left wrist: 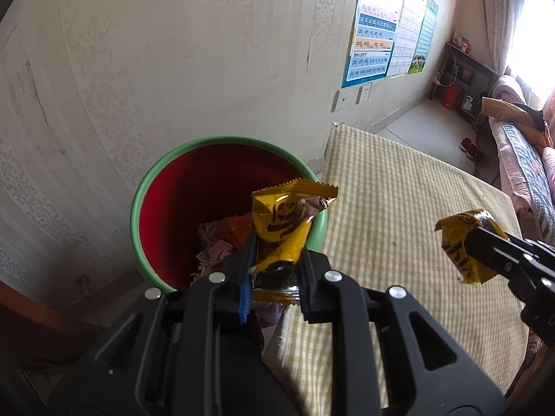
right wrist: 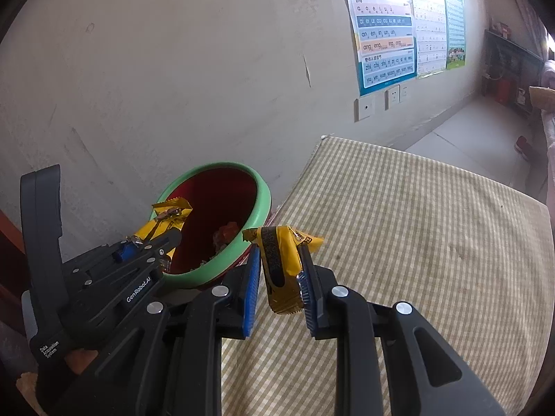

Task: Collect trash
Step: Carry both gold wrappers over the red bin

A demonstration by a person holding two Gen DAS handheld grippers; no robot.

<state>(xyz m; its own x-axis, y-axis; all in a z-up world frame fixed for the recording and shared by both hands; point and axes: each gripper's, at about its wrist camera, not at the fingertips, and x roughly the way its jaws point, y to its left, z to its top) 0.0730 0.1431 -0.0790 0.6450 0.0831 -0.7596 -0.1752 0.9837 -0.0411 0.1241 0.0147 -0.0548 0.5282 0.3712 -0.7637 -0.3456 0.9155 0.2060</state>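
Note:
My left gripper (left wrist: 275,260) is shut on a yellow snack wrapper (left wrist: 284,222) and holds it above the near rim of a red bin with a green rim (left wrist: 138,201); the bin holds several crumpled wrappers (left wrist: 222,239). My right gripper (right wrist: 279,267) is shut on a second yellow wrapper (right wrist: 281,270), above the checked tablecloth (right wrist: 416,242) just right of the bin (right wrist: 263,204). In the left wrist view that gripper (left wrist: 485,249) and its wrapper (left wrist: 458,242) are at the right. The left gripper (right wrist: 152,239) shows over the bin in the right wrist view.
The bin stands against a pale wall (left wrist: 173,69) beside the table's left edge. Posters (left wrist: 374,41) and wall sockets (left wrist: 364,93) hang further right. A bed (left wrist: 520,145) and a shelf (left wrist: 458,79) stand at the far right.

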